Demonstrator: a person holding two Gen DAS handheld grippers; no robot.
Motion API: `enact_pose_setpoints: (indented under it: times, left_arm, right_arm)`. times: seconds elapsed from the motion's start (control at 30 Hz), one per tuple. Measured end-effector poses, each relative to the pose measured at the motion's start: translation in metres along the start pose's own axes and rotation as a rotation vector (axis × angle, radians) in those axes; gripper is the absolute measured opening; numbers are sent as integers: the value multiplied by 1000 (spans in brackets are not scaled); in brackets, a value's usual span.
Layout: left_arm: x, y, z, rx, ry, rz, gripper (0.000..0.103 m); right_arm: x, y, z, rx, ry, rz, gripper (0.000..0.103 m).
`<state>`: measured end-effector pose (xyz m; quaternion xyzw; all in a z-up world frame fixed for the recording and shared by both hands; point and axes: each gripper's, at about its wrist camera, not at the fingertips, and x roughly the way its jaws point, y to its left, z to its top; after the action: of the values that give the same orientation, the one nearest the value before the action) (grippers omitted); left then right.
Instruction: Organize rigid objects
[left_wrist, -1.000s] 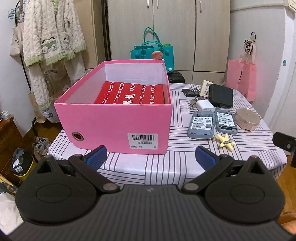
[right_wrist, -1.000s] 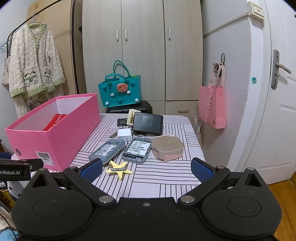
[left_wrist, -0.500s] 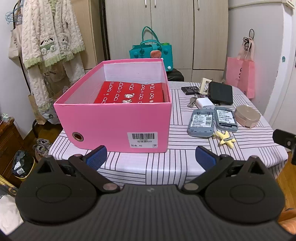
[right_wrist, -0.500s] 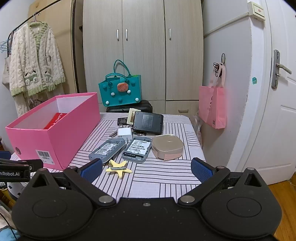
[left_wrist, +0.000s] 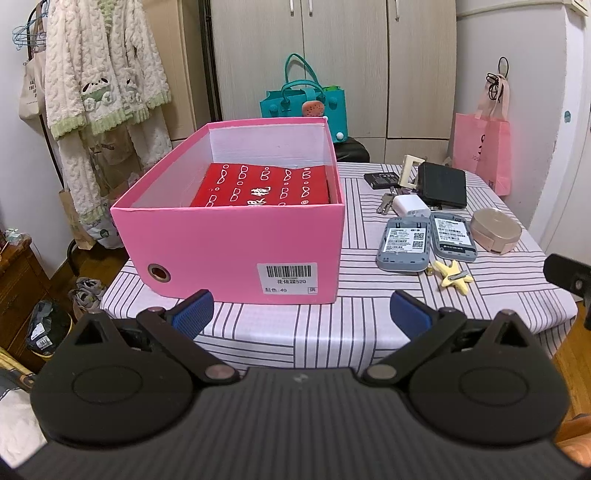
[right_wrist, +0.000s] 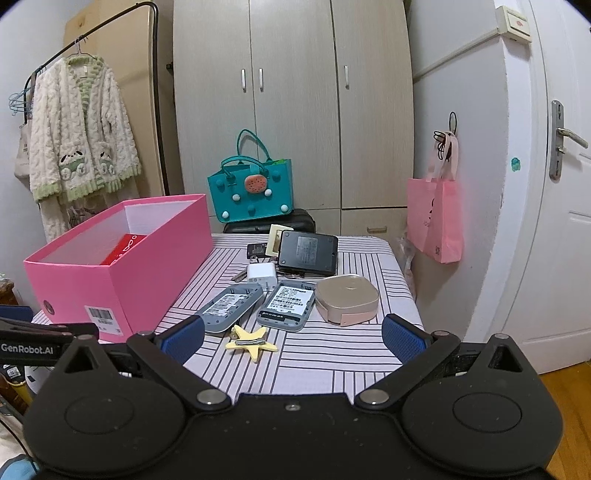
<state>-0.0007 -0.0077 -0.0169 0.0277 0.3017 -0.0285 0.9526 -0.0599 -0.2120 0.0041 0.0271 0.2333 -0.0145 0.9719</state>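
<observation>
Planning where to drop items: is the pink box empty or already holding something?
Not empty. The lidless pink box holds a red patterned package on its floor.

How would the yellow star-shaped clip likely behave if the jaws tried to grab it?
The yellow star clip lies flat and thin on the striped tablecloth, so it would probably skid before lifting. It looks rigid and light, unlikely to roll.

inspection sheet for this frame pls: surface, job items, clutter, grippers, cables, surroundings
Surface: table with striped cloth.
Job's things: pink box holding a red box; beside it two grey devices, a beige case, black device, white charger, yellow star clip.
Clutter: keys by the charger.
Grippers: left gripper and right gripper both open, empty.
Cables: nothing seen.
Surroundings: wardrobe, teal bag, pink bag, hanging robe.
</observation>
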Motion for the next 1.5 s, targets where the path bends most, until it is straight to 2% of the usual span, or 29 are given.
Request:
enact_pose_setpoints:
  times: [0.73, 0.93, 1.13, 1.27, 1.37, 1.5]
  left_arm:
    - [2, 2, -2, 1, 4, 20, 103]
    - [0, 2, 0, -2, -1, -1, 103]
    - [1, 5, 2, -19, 6, -74, 101]
    - [-1, 12, 7, -12, -19, -67, 101]
    - [-5, 22, 16, 1, -38, -78, 101]
    - [-10, 40, 33, 50, -62, -127, 102]
  right_arm:
    - [2, 5, -2, -7, 14, 3, 103]
    - [2, 5, -3, -2, -1, 17, 103]
    - [9, 0, -7, 11, -55, 73, 103]
    - [20, 1, -5, -11, -26, 115, 103]
    - [35, 0, -2, -4, 44, 188, 102]
    - [60, 0, -4, -22, 137, 239, 94]
